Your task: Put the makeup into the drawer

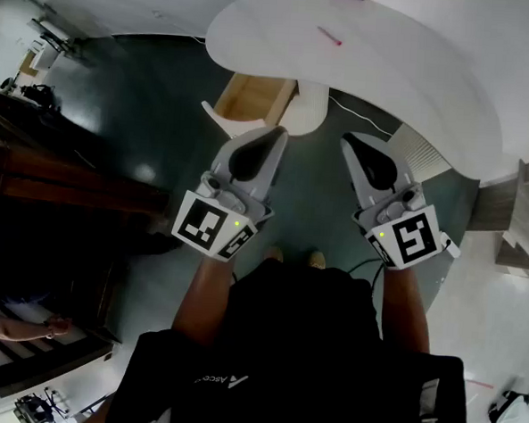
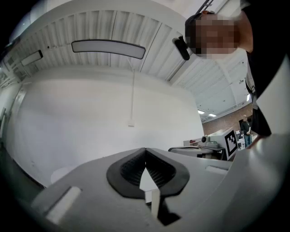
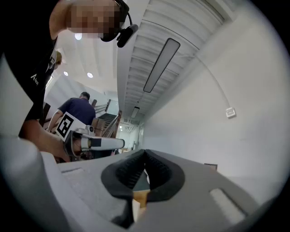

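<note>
A thin pink makeup stick point(image 1: 331, 36) lies on the white curved table point(image 1: 416, 63), far from both grippers. Below the table's front edge a wooden drawer point(image 1: 253, 98) stands pulled open, its inside bare as far as I see. My left gripper point(image 1: 274, 132) hovers just in front of the drawer, shut and holding nothing. My right gripper point(image 1: 351, 142) is level with it to the right, also shut and holding nothing. Both gripper views aim up at a white wall, with the left gripper point(image 2: 145, 152) and the right gripper point(image 3: 145, 154) showing dark pads pressed together.
Dark wooden furniture point(image 1: 61, 176) lines the left side. A white slatted unit point(image 1: 422, 155) stands by the table's right end, with a cable point(image 1: 360, 112) on the dark floor. Another person's hand point(image 1: 27, 327) rests at lower left. A second person point(image 3: 78, 111) stands behind.
</note>
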The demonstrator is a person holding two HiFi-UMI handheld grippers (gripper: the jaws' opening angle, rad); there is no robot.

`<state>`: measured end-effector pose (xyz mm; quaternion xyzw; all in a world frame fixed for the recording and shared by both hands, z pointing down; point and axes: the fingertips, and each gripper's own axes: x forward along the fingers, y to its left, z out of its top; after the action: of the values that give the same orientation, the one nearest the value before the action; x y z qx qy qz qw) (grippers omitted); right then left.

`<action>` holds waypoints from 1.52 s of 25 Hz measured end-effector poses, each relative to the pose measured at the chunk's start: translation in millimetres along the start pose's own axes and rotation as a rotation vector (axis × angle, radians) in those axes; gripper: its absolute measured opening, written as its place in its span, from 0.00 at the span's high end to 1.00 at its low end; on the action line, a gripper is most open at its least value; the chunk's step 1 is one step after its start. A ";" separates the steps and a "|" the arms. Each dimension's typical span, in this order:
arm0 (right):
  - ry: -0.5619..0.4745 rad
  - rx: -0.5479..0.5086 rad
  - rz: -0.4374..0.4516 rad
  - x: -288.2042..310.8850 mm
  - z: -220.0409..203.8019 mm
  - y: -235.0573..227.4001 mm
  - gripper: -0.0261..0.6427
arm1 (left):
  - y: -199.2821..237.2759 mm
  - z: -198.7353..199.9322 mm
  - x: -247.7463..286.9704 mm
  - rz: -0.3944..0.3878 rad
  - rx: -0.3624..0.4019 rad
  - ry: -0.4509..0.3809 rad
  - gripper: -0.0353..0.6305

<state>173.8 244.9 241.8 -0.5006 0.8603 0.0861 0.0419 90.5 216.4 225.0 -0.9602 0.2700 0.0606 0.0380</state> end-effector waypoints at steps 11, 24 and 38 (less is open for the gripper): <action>-0.025 0.041 0.021 -9.5 -1.0 -11.1 0.96 | -7.0 -1.3 4.0 0.044 0.003 0.001 0.93; 0.056 0.003 0.013 50.4 -29.7 -55.0 0.96 | 56.3 -23.8 38.5 0.077 -0.009 -0.019 0.93; 0.130 -0.001 -0.044 197.1 -64.8 -106.3 0.95 | 202.4 -39.1 93.0 0.017 -0.046 -0.036 0.93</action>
<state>169.4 12.8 262.9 -0.5241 0.8499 0.0531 -0.0125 67.1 -7.8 242.9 -0.9573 0.2758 0.0844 0.0204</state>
